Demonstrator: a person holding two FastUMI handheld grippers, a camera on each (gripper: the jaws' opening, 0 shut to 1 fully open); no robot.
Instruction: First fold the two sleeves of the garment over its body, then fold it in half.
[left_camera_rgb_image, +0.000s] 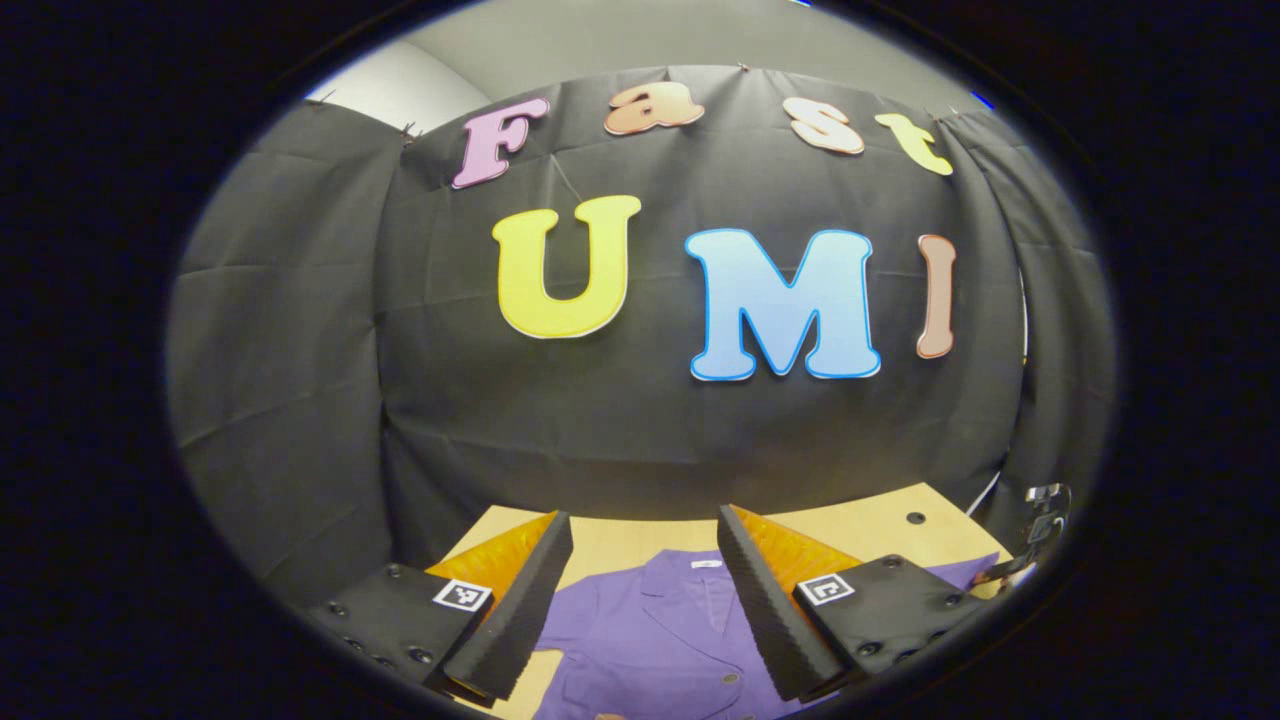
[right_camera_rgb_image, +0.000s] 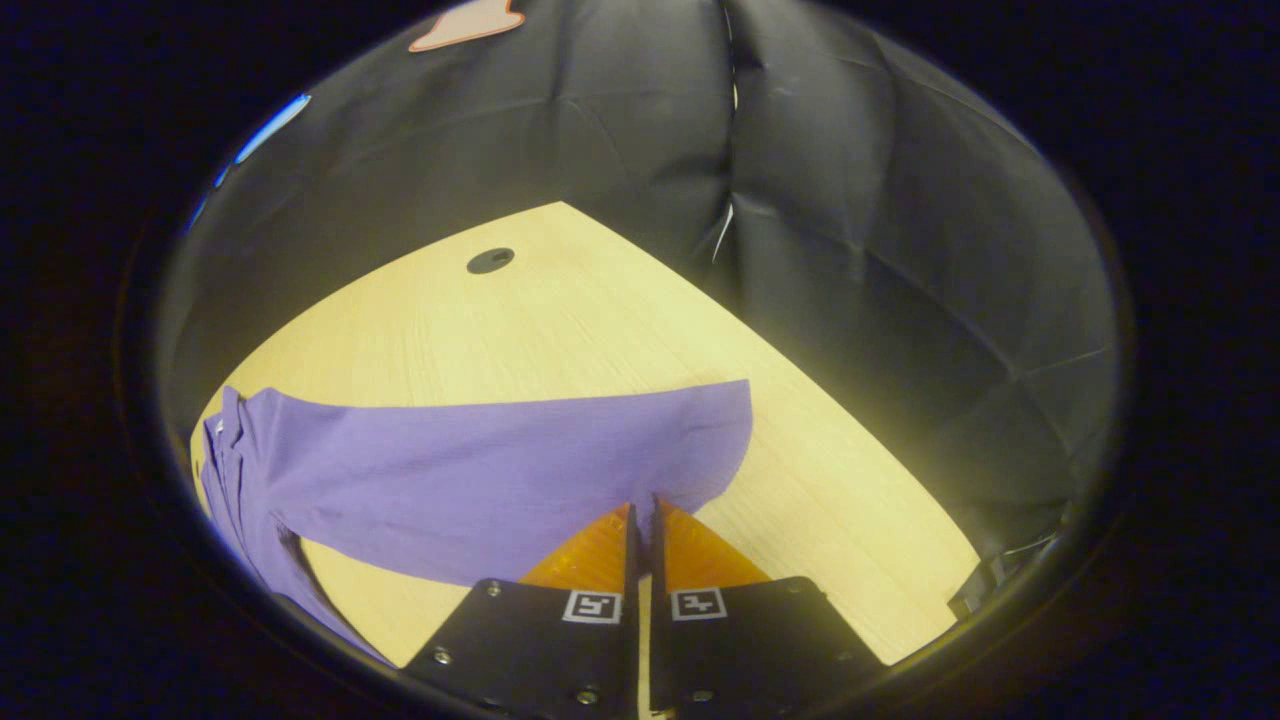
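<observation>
The purple shirt (left_camera_rgb_image: 660, 640) is cut off below its collar (left_camera_rgb_image: 690, 590) in the left gripper view. In the right gripper view, the right gripper (right_camera_rgb_image: 642, 520) hides the sleeve's (right_camera_rgb_image: 480, 470) near edge, so its grip cannot be told.

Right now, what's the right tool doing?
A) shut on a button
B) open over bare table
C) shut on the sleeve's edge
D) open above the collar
C: in the right gripper view the right tool has its fingers closed together on the near edge of the sleeve.
</observation>
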